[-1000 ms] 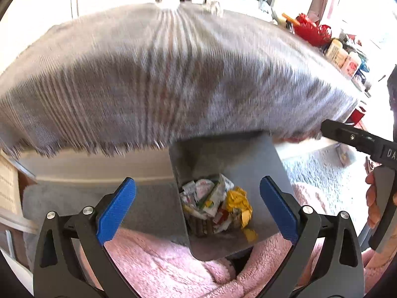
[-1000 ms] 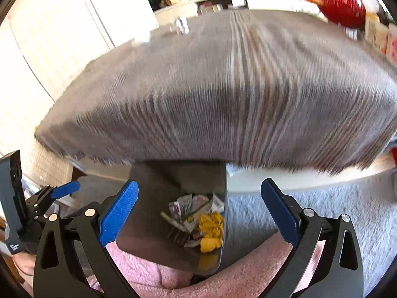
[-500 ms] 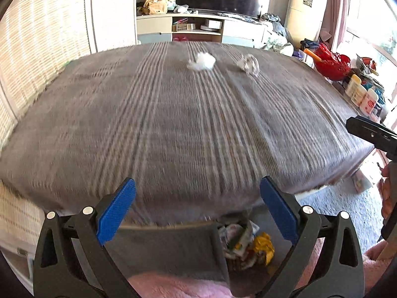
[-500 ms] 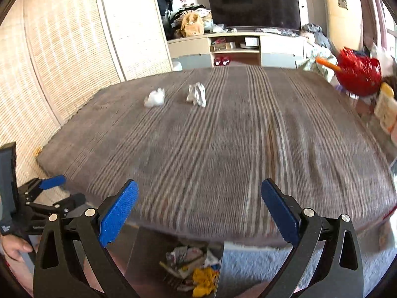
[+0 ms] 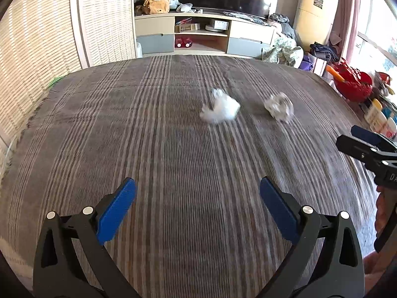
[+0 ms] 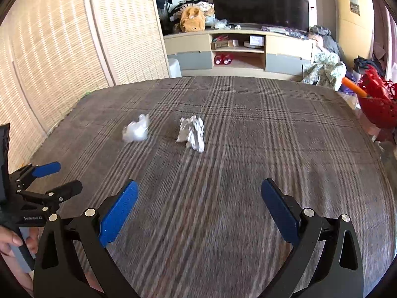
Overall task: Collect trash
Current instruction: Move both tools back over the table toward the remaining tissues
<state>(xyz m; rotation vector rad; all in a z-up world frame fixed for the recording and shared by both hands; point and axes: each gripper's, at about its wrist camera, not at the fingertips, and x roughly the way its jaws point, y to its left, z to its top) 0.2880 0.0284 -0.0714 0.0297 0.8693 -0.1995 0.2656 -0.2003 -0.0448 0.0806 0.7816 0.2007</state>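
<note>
My left gripper [image 5: 197, 198] is spread wide with nothing between its blue pads, low in the frame over the grey plaid cloth [image 5: 148, 149]. My right gripper [image 6: 199, 200] is equally wide and bare. The trash lies mid-frame on the cloth: a white tissue wad [image 5: 219, 109] just beside a crumpled paper ball [image 5: 279, 109], apart from each other, well ahead of both grippers.

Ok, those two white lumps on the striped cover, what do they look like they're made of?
The left lump looks like soft tissue or thin plastic film: smooth, rounded folds, faintly translucent; blur leaves it open. The right lump looks like crumpled matte paper: sharp creases, grey shadowed facets. Both lie on the striped cover, a woven matte fabric.
</note>
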